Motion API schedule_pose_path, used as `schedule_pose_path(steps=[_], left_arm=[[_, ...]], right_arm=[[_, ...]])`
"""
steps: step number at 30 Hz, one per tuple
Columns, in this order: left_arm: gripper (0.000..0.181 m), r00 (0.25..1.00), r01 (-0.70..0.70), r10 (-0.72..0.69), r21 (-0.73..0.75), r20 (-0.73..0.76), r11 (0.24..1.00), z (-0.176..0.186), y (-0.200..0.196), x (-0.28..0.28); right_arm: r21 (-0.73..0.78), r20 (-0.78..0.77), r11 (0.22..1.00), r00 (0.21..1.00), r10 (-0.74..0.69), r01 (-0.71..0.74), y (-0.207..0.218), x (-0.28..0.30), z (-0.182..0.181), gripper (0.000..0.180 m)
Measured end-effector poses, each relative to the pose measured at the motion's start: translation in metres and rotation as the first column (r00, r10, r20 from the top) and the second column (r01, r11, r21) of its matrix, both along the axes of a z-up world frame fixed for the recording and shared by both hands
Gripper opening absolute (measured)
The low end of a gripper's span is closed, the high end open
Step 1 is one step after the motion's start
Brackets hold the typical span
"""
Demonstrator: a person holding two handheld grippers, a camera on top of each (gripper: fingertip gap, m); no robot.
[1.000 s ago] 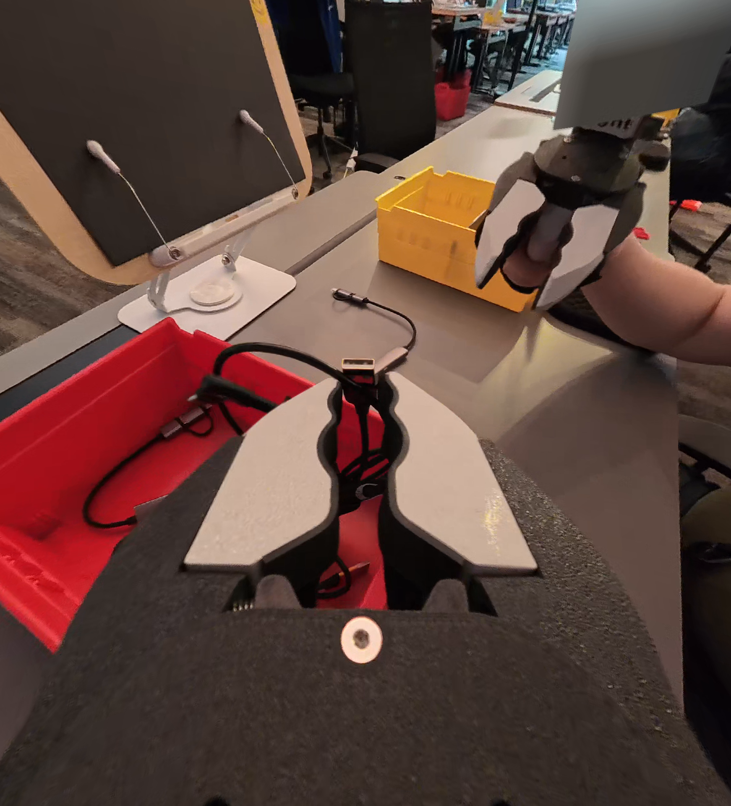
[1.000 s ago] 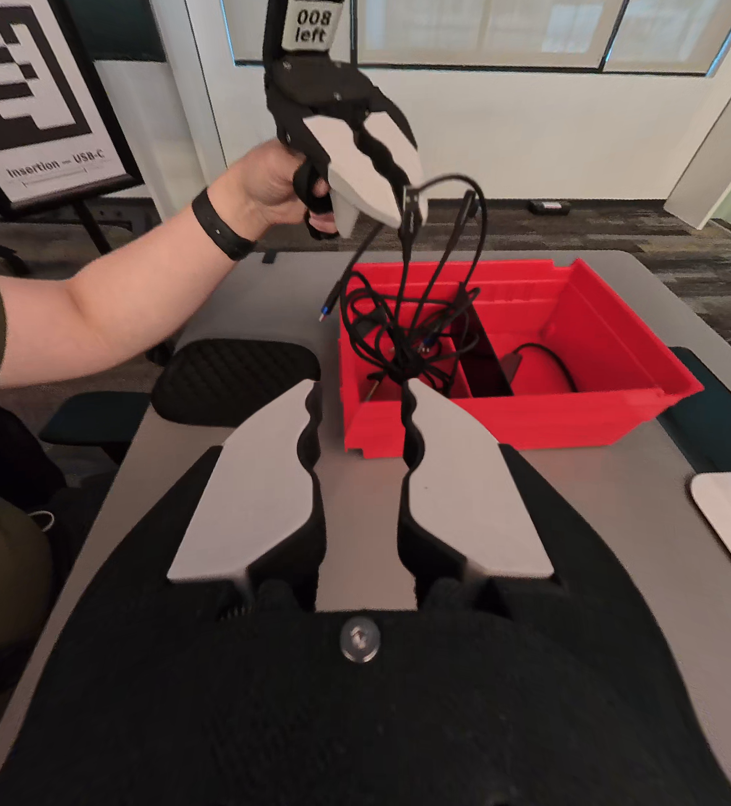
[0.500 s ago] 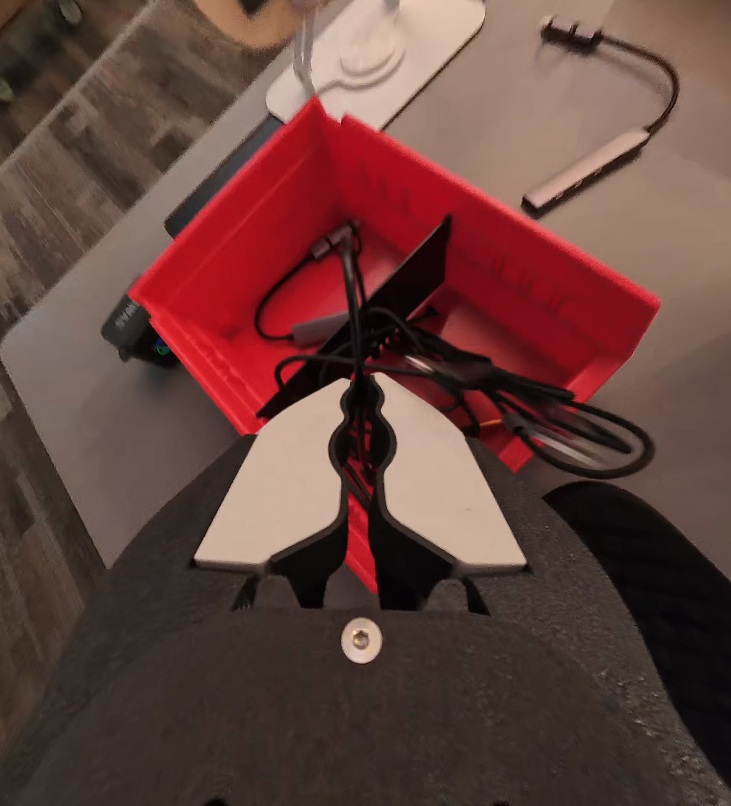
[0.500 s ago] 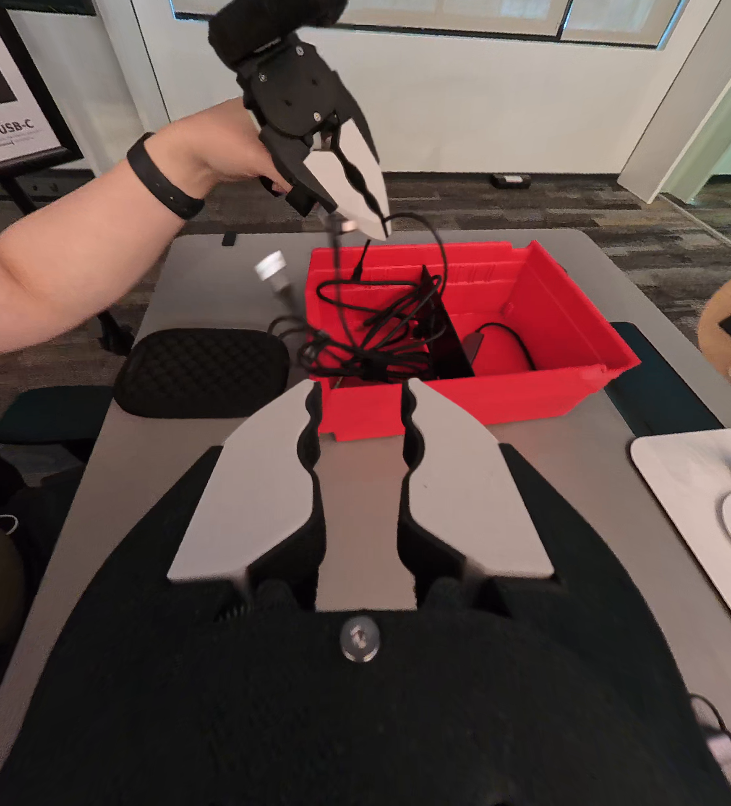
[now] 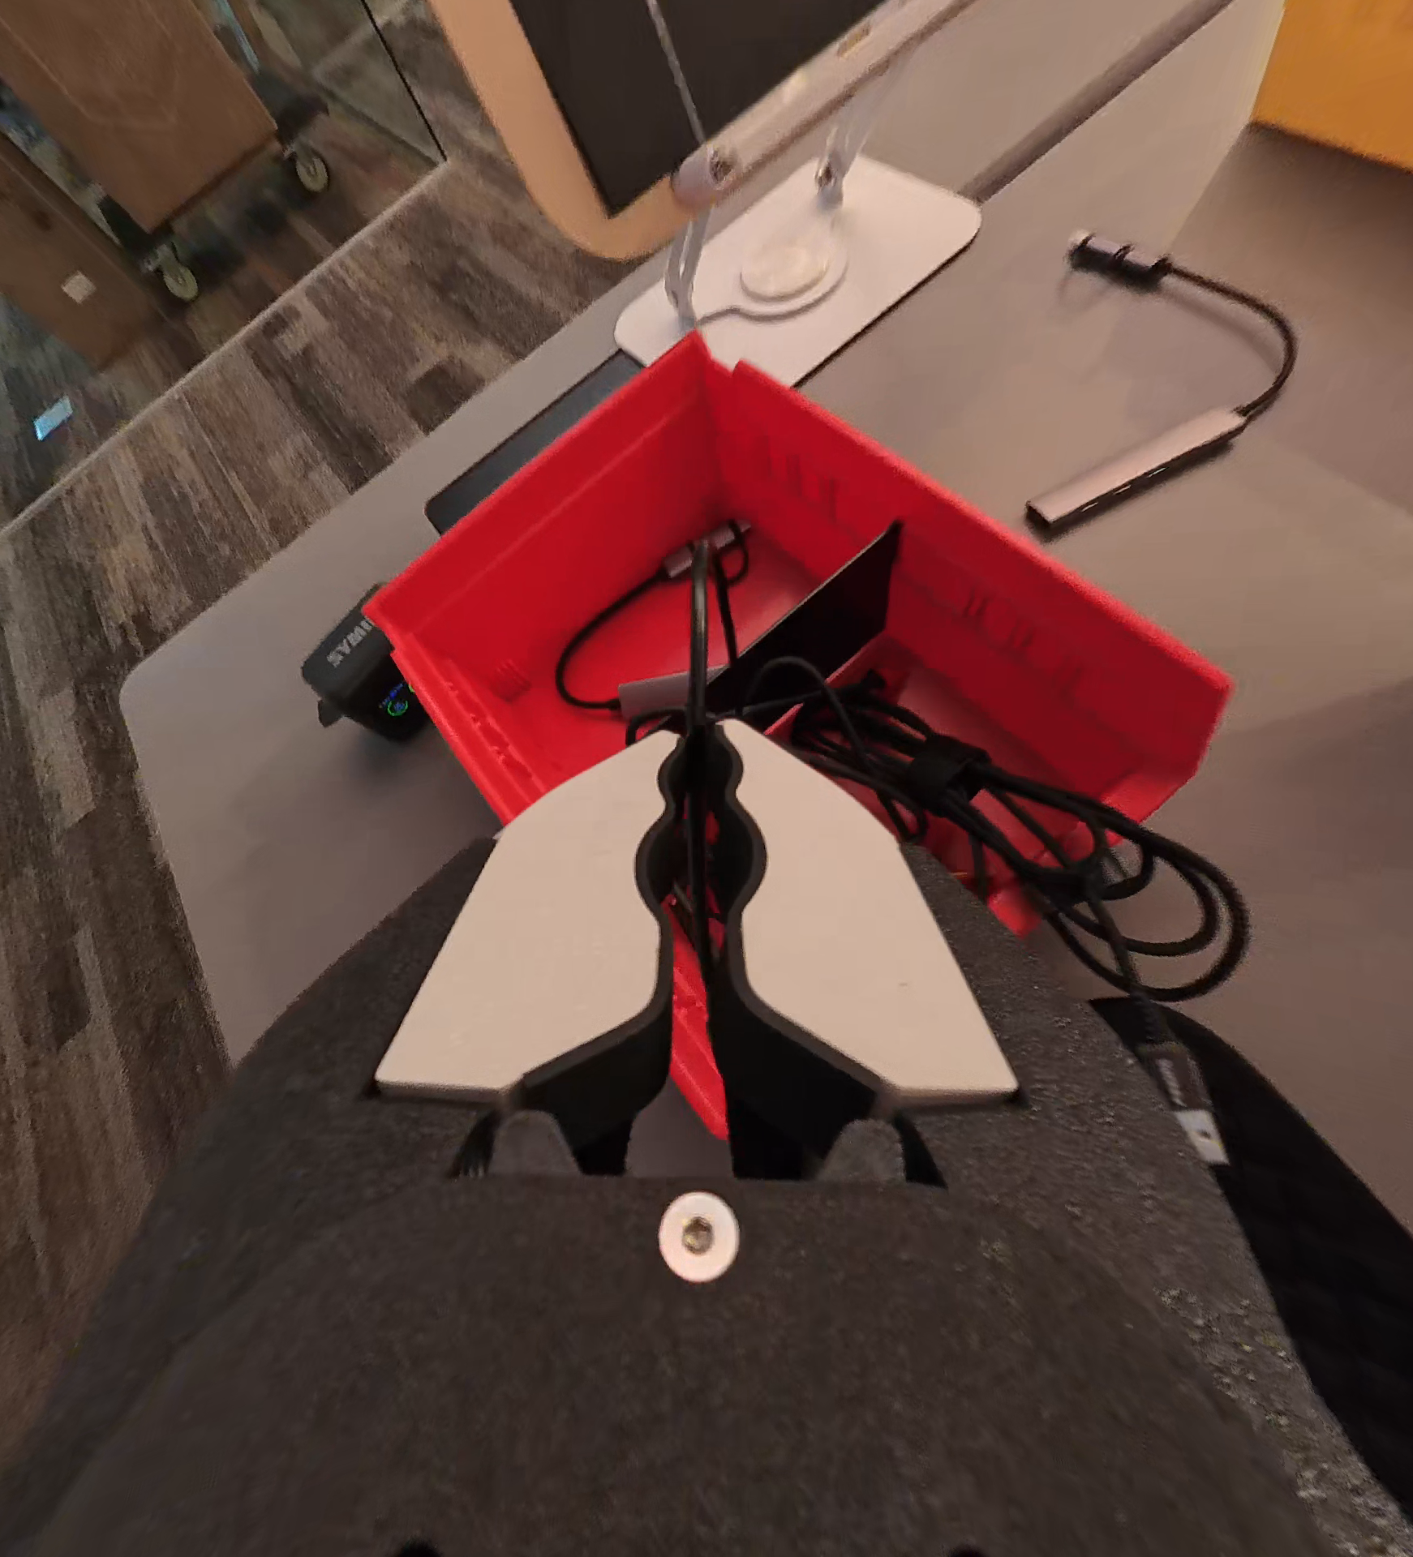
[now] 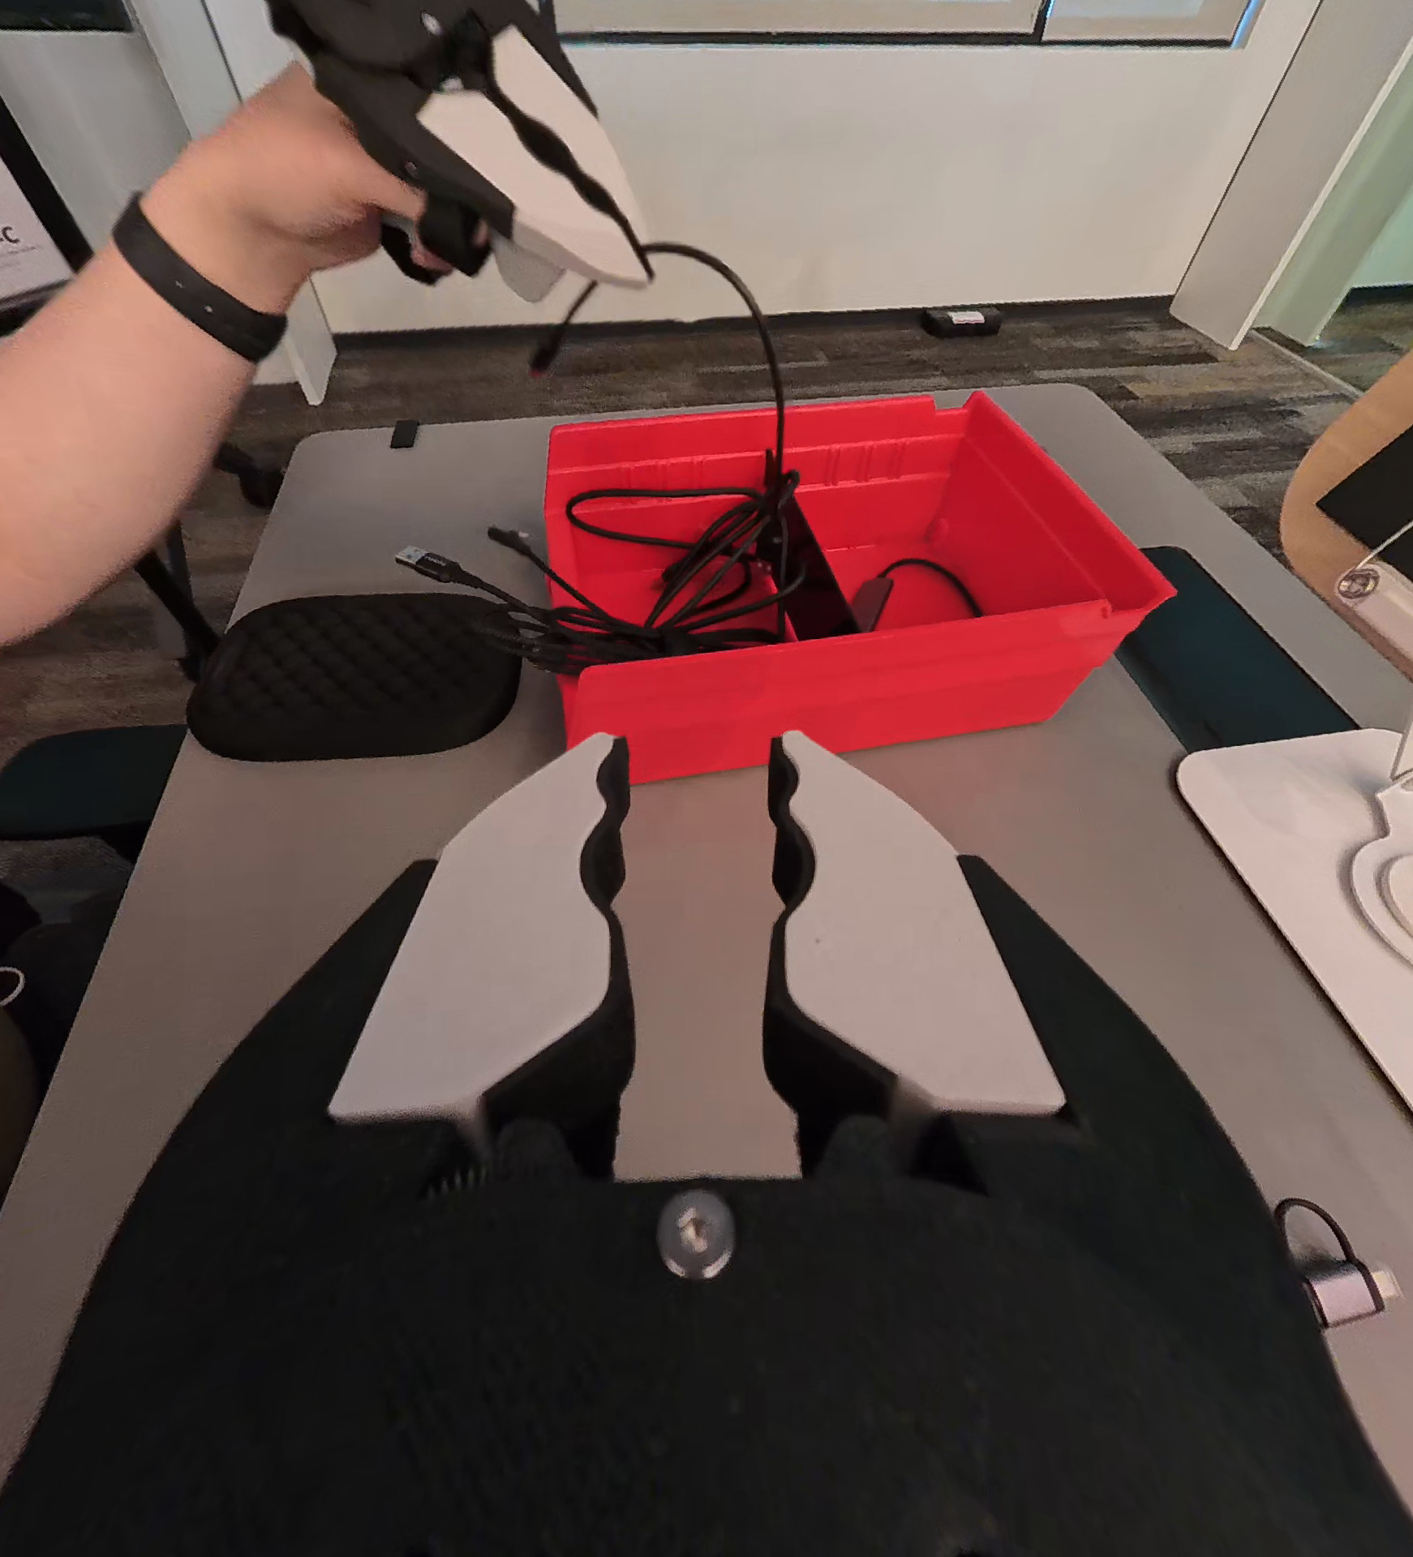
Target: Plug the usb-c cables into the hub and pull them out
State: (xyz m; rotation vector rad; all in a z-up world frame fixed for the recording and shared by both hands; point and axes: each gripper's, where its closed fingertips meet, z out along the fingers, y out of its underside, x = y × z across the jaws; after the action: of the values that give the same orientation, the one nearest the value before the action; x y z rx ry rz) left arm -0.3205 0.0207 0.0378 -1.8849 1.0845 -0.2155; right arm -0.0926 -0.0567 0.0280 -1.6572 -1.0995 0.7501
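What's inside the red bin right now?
The red plastic bin has a black divider. One side holds tangled black cables spilling over the rim; the other a grey hub with cord. The floor beneath the tangle is hidden.

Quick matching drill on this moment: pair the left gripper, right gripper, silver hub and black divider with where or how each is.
1 left gripper
2 right gripper
3 silver hub
4 black divider

A standing inside the red bin
B jaws apart, empty
C jaws shut on a black cable
D lying on the grey table

Pairs: 1-C, 2-B, 3-D, 4-A
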Motion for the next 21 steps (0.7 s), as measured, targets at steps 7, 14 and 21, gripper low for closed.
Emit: schedule_pose_path(steps=[7,14,21], left_arm=[[0.003,0.997,0.066,-0.064,0.072,-0.035,0.995,0.025,-0.044,0.022],[0.002,0.992,-0.025,0.042,0.139,-0.121,0.99,0.067,-0.034,0.028],[0.003,0.997,-0.058,0.064,0.124,-0.041,0.991,0.105,-0.01,0.035]], right_arm=[[0.048,0.045,0.999,0.999,-0.001,-0.001,0.001,0.003,-0.001,0.032],[0.058,0.048,0.998,0.999,-0.021,0.018,0.003,0.008,0.001,0.032],[0.068,0.071,0.997,0.997,-0.039,0.034,0.005,0.014,-0.001,0.032]])
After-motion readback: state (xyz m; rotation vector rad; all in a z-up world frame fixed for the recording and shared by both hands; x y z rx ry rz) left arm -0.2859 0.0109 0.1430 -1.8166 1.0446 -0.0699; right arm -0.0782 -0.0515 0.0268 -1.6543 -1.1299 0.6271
